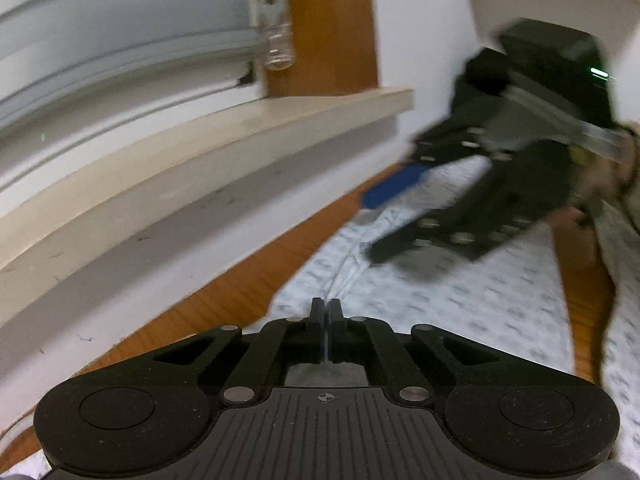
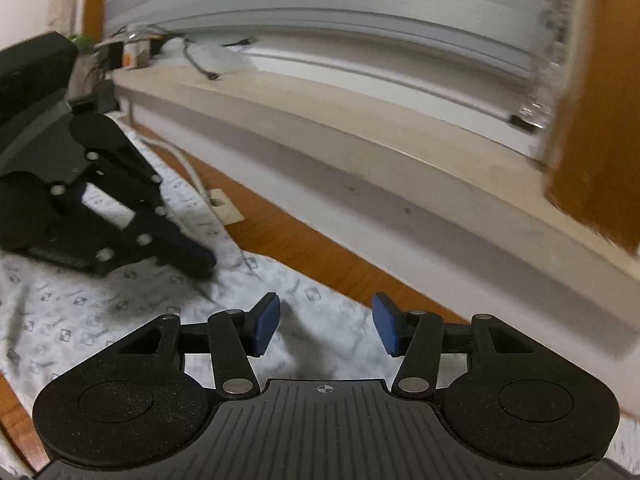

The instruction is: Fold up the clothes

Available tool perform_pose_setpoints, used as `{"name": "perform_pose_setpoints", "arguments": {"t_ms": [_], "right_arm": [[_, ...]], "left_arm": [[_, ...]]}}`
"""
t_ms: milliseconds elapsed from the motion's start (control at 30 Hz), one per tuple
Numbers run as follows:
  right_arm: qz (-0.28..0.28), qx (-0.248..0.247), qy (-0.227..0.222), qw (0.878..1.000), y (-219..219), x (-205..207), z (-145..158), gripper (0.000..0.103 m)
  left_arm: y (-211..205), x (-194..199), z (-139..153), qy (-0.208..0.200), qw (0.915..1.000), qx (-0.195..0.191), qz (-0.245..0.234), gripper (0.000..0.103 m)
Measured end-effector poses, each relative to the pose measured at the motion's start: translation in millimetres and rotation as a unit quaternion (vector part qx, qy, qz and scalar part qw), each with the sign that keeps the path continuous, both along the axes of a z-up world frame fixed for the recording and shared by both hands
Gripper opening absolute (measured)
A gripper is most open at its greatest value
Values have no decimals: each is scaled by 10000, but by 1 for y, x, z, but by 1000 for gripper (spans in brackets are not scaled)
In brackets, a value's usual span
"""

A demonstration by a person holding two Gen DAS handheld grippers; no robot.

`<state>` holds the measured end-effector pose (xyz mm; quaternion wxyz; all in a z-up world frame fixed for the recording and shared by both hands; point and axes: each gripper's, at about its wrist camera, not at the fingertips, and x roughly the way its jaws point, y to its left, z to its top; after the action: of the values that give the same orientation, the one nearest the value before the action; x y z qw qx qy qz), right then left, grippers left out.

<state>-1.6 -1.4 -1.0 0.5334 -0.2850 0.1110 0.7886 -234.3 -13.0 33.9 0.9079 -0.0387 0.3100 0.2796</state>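
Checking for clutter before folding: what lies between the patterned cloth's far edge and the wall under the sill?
Mostly bare wooden tabletop, seen in both wrist views; the right wrist view also shows a white cable there.

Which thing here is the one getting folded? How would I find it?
Find the long pale windowsill, then look down to the orange wooden floor beside the wall. The cloth lies spread there: white with tiny grey squares printed all over, the only patterned thing.

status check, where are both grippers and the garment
Left gripper shut, nothing visibly pinched. Right gripper open, empty, over the patterned garment lying flat on the wooden table. Nothing in the way.
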Motion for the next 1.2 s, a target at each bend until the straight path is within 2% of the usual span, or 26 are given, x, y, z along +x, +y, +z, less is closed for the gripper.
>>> {"name": "perform_pose_setpoints", "arguments": {"t_ms": [167,267,400,567,633,667,733,833,900,1100,1200], "right_arm": [[303,-205,95,9993,1,-7,-8,51],[350,-277,130,9989,-3,-9,-12,43],[383,-316,145,9987,-10,-10,-14,43],[397,-248,105,9988,-18,-11,-19,43],[403,-177,55,9990,-22,-11,-20,43],[402,-142,27,9991,-23,-12,-20,43],[370,-133,31,9992,-25,-11,-20,43],[323,-128,17,9994,-27,-9,-20,43],[295,-113,15,9995,-29,-9,-20,43],[187,-114,2,9998,-42,-7,-19,43],[75,-127,48,9999,-58,-7,-11,43]], "left_arm": [[-5,1,-7,90,9999,-63,-43,1],[-6,1,-8,109,9999,-87,-59,1],[-4,-4,-2,12,9999,-142,-60,2],[24,-13,13,-297,9991,-228,177,5],[38,-12,15,-285,9991,-222,238,5],[43,-10,13,-237,9991,-288,189,8],[52,-4,8,-106,9990,-426,60,21],[56,4,-1,86,9982,-565,-176,25],[58,9,-5,196,9981,-552,-172,27],[63,12,-14,228,9968,-689,-333,25],[66,12,-13,164,9965,-715,-401,2]]}}
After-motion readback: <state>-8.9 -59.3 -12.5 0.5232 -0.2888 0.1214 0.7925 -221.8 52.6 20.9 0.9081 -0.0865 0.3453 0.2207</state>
